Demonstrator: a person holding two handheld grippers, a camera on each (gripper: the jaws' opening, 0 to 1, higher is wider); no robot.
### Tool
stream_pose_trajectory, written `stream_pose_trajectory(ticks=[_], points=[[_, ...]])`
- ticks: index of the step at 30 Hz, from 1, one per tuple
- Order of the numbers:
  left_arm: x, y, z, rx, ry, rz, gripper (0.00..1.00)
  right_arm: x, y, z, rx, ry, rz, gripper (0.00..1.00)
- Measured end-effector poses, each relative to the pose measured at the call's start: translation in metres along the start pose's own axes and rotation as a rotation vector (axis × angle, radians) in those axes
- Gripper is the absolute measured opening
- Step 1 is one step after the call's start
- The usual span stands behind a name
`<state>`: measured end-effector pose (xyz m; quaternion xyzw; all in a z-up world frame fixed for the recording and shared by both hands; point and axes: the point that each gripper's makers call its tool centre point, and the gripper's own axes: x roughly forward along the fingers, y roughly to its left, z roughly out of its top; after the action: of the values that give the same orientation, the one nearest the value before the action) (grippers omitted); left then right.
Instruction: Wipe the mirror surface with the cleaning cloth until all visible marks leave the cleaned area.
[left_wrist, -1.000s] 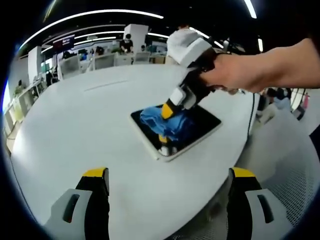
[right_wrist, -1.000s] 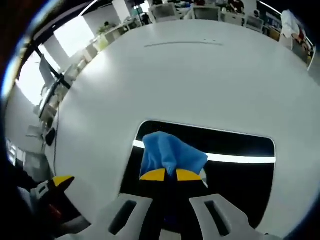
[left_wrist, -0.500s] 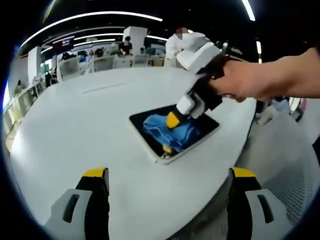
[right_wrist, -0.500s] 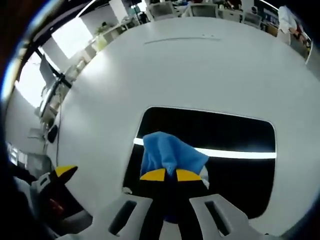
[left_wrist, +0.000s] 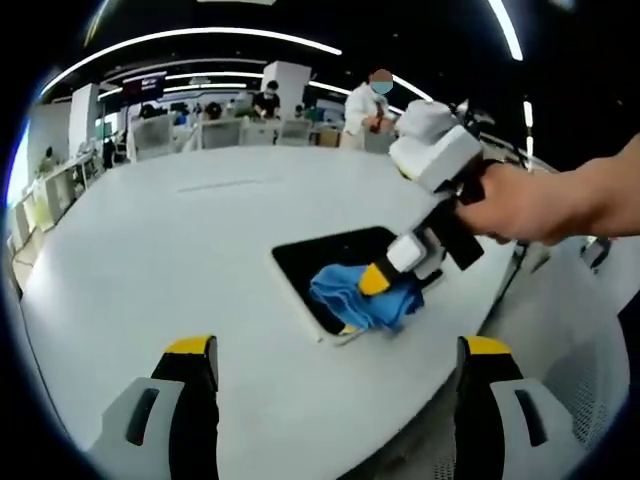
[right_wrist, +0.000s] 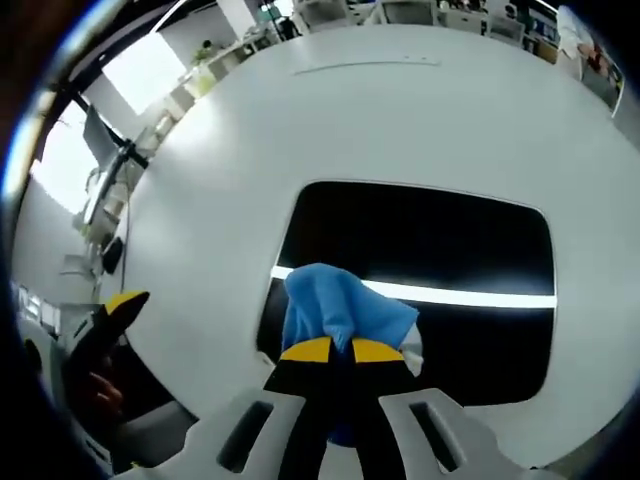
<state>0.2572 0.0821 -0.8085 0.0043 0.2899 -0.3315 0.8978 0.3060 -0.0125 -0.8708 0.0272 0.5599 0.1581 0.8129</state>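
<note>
Wiping under way, judged from how things lie: left gripper (left_wrist: 330, 400) at the bottom of the left gripper view, jaws wide apart and grasping nothing, well short of the mirror (left_wrist: 318, 262). Further right in that view, mirror flat on the white table (left_wrist: 150, 260), near the edge closest to the person. Blue cleaning cloth (left_wrist: 365, 298) bunched on the mirror's near corner, pinched in the yellow-tipped jaws of the right gripper (left_wrist: 378, 282), with a hand (left_wrist: 520, 205) behind it at the far right.

From the right gripper view: a yellow jaw tip of the left gripper at the far left, then cloth (right_wrist: 340, 310) clenched between the right gripper's own jaws (right_wrist: 332, 350) and pressed onto the dark glass (right_wrist: 430, 240). Bare glass beyond the cloth dark and even, crossed by one bright streak, likely a ceiling light's reflection. Probably well along, near strip left to cover.

Marks too fine to make out at this size. Glass under the cloth hidden.
</note>
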Motion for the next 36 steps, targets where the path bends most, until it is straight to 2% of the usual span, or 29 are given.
stream_pose_trajectory(ticks=[2, 5, 8, 9, 10, 11, 13, 14, 15, 19, 22, 26, 30, 36], points=[[-0.001, -0.002, 0.005, 0.001, -0.014, -0.004, 0.99, 0.000, 0.001, -0.001, 0.007, 0.003, 0.001, 0.00], [0.002, -0.010, 0.015, -0.068, -0.075, -0.022, 0.99, 0.001, 0.002, -0.002, 0.023, 0.003, 0.003, 0.00], [0.007, -0.022, 0.006, -0.039, -0.058, -0.029, 0.99, 0.001, 0.004, -0.005, 0.042, 0.003, 0.007, 0.00], [0.009, -0.026, -0.002, 0.002, -0.024, -0.037, 0.99, -0.001, 0.005, -0.007, 0.039, -0.003, 0.005, 0.00], [0.010, -0.024, -0.006, 0.018, -0.003, -0.029, 0.99, -0.001, 0.005, -0.007, 0.031, -0.012, 0.003, 0.00], [0.010, -0.015, -0.006, 0.034, 0.007, 0.007, 0.99, -0.001, 0.005, -0.007, 0.032, -0.016, 0.005, 0.00], [0.010, -0.012, -0.004, 0.051, -0.005, 0.012, 0.99, 0.000, 0.004, -0.007, 0.044, -0.009, 0.009, 0.00], [0.010, -0.015, -0.009, 0.067, 0.010, 0.001, 0.99, 0.000, 0.004, -0.007, 0.048, -0.002, 0.010, 0.00], [0.010, -0.017, -0.011, 0.068, 0.025, -0.009, 0.99, 0.000, 0.005, -0.007, 0.042, -0.003, 0.008, 0.00], [0.011, -0.013, -0.011, 0.066, 0.021, -0.001, 0.99, 0.000, 0.007, -0.010, 0.020, 0.004, 0.015, 0.00], [0.009, -0.009, -0.020, 0.010, 0.060, 0.013, 0.99, -0.002, 0.009, -0.016, 0.017, 0.021, 0.019, 0.00], [0.009, -0.010, -0.017, 0.045, 0.044, 0.018, 0.99, -0.004, 0.012, -0.019, -0.012, 0.023, 0.012, 0.00], [0.009, -0.008, -0.018, 0.035, 0.049, 0.021, 0.99, -0.002, 0.009, -0.017, 0.010, 0.026, 0.030, 0.00], [0.010, -0.009, -0.019, 0.050, 0.040, 0.010, 0.99, -0.006, 0.012, -0.023, -0.016, 0.025, 0.042, 0.00]])
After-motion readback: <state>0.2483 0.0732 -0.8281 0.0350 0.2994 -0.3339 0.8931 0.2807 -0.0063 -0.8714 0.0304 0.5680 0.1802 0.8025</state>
